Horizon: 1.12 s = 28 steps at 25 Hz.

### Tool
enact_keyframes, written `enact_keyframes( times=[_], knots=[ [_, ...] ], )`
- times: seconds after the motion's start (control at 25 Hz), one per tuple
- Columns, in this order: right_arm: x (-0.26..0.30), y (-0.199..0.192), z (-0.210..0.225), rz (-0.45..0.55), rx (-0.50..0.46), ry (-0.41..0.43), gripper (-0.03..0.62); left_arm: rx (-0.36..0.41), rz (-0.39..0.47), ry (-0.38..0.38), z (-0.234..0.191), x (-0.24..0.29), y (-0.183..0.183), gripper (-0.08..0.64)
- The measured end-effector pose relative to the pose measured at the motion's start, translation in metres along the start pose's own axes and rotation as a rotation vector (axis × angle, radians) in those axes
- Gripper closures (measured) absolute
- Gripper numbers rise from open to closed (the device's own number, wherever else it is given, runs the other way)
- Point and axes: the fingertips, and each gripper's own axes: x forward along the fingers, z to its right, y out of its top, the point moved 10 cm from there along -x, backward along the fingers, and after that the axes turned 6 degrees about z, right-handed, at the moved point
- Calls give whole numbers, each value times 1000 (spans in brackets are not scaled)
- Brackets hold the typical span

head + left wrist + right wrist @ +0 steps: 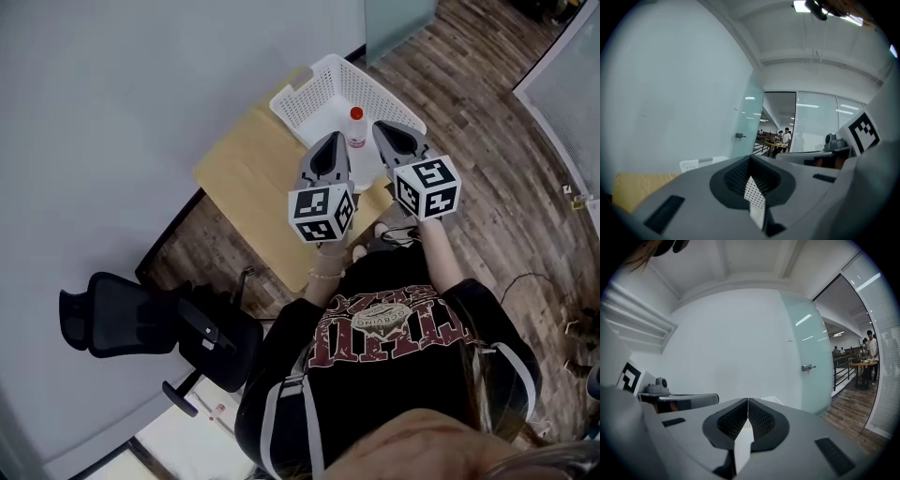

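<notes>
Bottle (356, 127), small and pale with a round red cap, stands upright inside a white plastic basket (309, 94) whose walls are slotted lattice. The basket sits at the far end of a light wooden bench (246, 178) set against a smooth pale wall (112, 103).

In the head view the left gripper (334, 139) and the right gripper (385, 127) hang above the basket, one on each side of the bottle, touching nothing. Each is matte grey with a marker cube at its rear.

The left gripper's (750, 160) ribbed black jaws are pressed together with nothing between them. The right gripper's (747, 401) jaws likewise meet in a thin seam, empty.

A black office chair (141, 323) stands on the plank floor (487, 112).
</notes>
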Motion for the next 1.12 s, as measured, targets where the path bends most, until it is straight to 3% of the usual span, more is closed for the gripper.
enact_keyframes(
  times=[0.76, 1.12],
  knots=[
    [63, -12, 52, -143, -42, 125, 572, -36, -18, 159, -13, 40, -11, 512],
    [75, -23, 62, -193, -56, 154, 572, -53, -31, 196, -15, 48, -21, 512]
  ],
)
